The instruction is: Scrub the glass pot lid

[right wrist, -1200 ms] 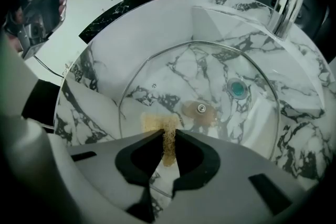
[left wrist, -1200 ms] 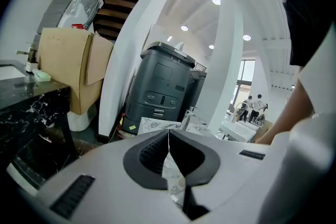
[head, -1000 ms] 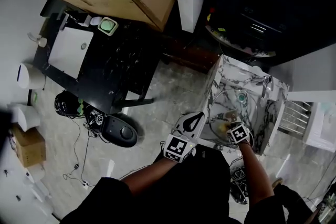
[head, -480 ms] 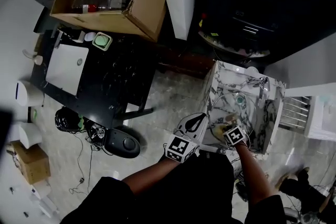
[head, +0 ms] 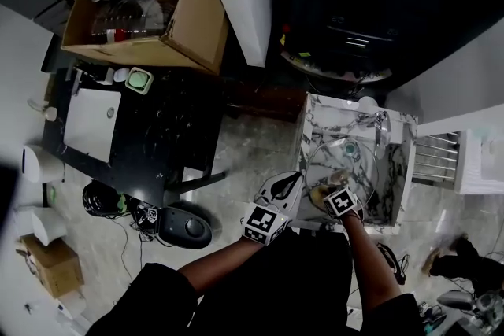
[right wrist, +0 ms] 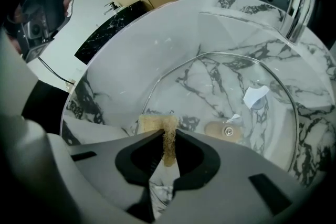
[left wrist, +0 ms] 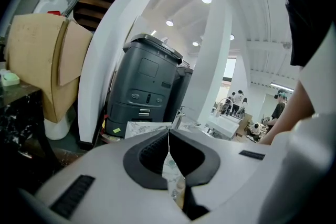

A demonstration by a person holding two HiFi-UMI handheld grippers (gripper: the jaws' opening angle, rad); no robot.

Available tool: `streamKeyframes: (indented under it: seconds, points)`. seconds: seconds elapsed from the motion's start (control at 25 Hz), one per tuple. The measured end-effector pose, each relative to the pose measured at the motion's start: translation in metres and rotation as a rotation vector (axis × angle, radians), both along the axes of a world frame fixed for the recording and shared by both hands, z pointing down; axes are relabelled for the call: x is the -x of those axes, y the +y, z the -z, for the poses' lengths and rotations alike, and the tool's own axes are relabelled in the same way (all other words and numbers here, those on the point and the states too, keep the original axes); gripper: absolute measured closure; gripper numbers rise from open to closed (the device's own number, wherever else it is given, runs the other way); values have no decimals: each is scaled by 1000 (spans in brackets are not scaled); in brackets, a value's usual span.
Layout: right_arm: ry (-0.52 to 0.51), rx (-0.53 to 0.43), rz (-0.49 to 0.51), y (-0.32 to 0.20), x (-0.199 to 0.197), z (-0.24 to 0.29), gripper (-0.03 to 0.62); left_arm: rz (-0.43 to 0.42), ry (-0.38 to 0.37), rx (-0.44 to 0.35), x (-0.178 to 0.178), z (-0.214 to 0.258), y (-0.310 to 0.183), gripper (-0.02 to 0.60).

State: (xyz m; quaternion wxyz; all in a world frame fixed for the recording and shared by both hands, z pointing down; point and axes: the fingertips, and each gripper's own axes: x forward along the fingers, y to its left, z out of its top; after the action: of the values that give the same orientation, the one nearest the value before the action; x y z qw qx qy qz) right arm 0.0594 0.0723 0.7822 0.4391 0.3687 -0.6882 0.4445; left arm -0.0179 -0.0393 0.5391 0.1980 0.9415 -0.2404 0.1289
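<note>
The glass pot lid (head: 350,157) lies in the marble sink (head: 398,169), its metal rim and wooden knob (right wrist: 227,131) showing in the right gripper view. My right gripper (right wrist: 169,134) is shut on a tan scrub pad (right wrist: 157,123) that rests on the glass pot lid (right wrist: 220,86) near its front edge. In the head view the right gripper (head: 329,191) reaches over the sink's front rim. My left gripper (head: 293,183) hovers just left of the sink, off the lid. The left gripper (left wrist: 169,136) has its jaws together with nothing between them.
A faucet (right wrist: 299,2) stands at the sink's back, and a drain (right wrist: 255,97) lies under the lid. A grey machine (left wrist: 147,86) stands behind the sink. To the left are a black table (head: 165,114), a cardboard box (head: 181,27) and floor clutter with cables (head: 185,230).
The head view has shifted, so the sink sits a little further left and higher. Both grippers keep their places at the sink's front, the right one still holding the pad on the lid.
</note>
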Motion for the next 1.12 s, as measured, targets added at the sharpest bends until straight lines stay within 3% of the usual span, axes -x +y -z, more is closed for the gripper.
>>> streamKeyframes:
  seconds: [0.44, 1.12]
  points:
    - [-38, -20, -73, -13, -4, -3, 531, 23, -18, 3, -20, -2, 4, 565]
    - [-102, -25, -49, -39, -6, -10, 531, 83, -64, 28, -33, -11, 3, 565]
